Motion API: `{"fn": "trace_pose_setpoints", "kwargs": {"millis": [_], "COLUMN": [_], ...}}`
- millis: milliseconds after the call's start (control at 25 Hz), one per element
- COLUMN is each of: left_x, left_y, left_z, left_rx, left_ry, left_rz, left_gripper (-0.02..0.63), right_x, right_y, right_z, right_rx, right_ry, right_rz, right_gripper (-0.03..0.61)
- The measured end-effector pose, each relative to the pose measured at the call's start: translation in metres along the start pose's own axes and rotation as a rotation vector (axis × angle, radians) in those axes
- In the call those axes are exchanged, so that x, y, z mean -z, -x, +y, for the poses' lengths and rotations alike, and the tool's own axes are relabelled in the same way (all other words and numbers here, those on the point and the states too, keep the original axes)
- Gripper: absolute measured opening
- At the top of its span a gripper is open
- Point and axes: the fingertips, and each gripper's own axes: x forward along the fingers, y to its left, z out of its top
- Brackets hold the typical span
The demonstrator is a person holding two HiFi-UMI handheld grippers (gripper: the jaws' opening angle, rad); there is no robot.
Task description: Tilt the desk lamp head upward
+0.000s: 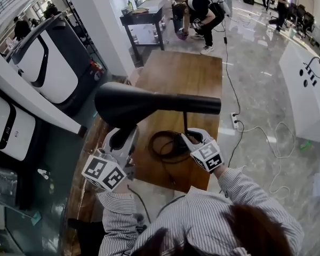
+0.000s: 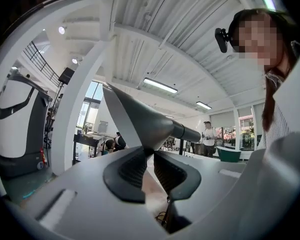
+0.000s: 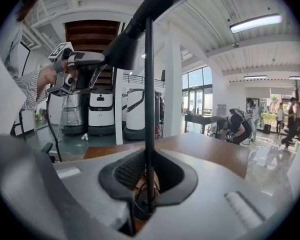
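- The black cone-shaped metal lamp head (image 1: 133, 104) (image 2: 140, 121) (image 3: 157, 1) sits at the middle of the head view, above the brown wooden table (image 1: 181, 73) (image 3: 215, 151). Its wide mouth points to 9 o'clock and its narrow neck to 3 o'clock.
- The left gripper (image 1: 120, 138) (image 2: 149, 156) (image 3: 101, 66) comes in from 7 o'clock under the wide end. Its jaws are clamped on the lower rim of the lamp head, which dips between the ribbed pads.
- In the right gripper view the left gripper shows at 10 o'clock, with a striped sleeve behind it, and the lamp head slants up towards 1 o'clock.
- The thin black upright lamp stem (image 1: 185, 122) (image 3: 149, 109) drops from the neck towards 6 o'clock.
- The right gripper (image 1: 188, 137) (image 3: 148, 179) reaches in from 5 o'clock. Its jaws are closed on the stem low down, one pad against each side.
- A coiled black cable (image 1: 162, 145) lies on the table at the foot of the stem, between the two grippers.
- At 12 to 1 o'clock in the head view a person in dark clothes (image 1: 200, 12) crouches on the glossy floor.
- At 9 to 10 o'clock stand white machines with black trim (image 1: 48, 63).
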Motion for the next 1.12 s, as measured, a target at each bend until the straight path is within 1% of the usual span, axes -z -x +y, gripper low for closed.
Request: {"fn": "trace_pose_setpoints", "kwargs": {"millis": [200, 360, 480, 680, 840, 1120], "left_x": [-0.018, -0.036, -0.047, -0.063, -0.076, -0.083], "left_y": [0.004, 0.005, 0.004, 0.003, 0.000, -0.002], "left_z": [-0.001, 0.000, -0.003, -0.006, -0.010, -0.016], "left_rx": [-0.013, -0.013, -0.011, -0.015, -0.022, -0.013], "left_ry": [-0.061, -0.102, -0.142, -0.164, -0.202, -0.229], "left_rz": [-0.020, -0.045, -0.054, -0.084, -0.097, -0.098], "left_gripper": [0.041, 0.043, 0.043, 0.043, 0.043, 0.043], "right_x": [0.002, -0.004, -0.007, -0.004, 0.001, 0.003], "right_y": [0.000, 0.000, 0.000, -0.001, -0.002, -0.002], "right_z": [0.002, 0.002, 0.001, 0.000, 0.000, 0.000], "right_rx": [0.009, 0.036, 0.042, 0.057, 0.064, 0.084], "right_ry": [-0.016, 0.019, 0.034, 0.022, 0.019, 0.011], "right_rz": [0.008, 0.060, 0.063, 0.069, 0.102, 0.101], "right_gripper": [0.051, 0.049, 0.049, 0.049, 0.049, 0.049]}}
